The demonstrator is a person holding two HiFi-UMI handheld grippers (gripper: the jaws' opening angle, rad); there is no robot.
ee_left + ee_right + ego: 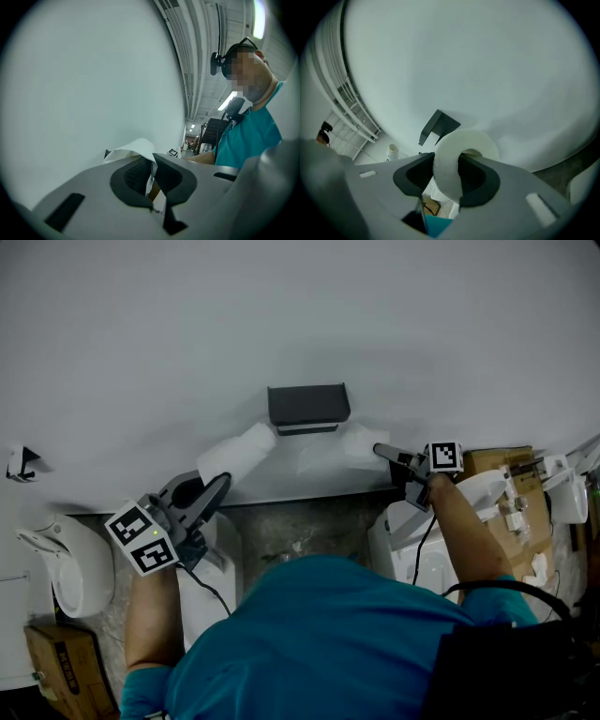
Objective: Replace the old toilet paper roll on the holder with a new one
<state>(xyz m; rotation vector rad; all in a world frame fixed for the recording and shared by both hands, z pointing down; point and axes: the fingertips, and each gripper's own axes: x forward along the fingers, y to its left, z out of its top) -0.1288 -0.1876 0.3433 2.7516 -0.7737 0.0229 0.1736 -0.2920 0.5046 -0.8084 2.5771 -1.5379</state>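
A dark, empty holder point(307, 409) juts from the white wall; the right gripper view shows the holder point(438, 125) beyond the jaws. My left gripper point(223, 482) is below and left of it, shut on the loose white paper of the old roll point(239, 454). In the left gripper view my left gripper point(151, 164) pinches that paper point(136, 150), with a bit of brown cardboard behind. My right gripper point(378, 450) is just right of the holder, shut on the new white roll point(361, 442). One jaw of my right gripper point(449, 161) sits in the hole of the new roll point(464, 143).
White toilets stand at the lower left point(70, 563) and lower right point(412, 540). A cardboard box point(520, 512) with white parts lies at the right, another box point(61, 657) at the bottom left. A small marker point(23, 463) is stuck on the wall at the left.
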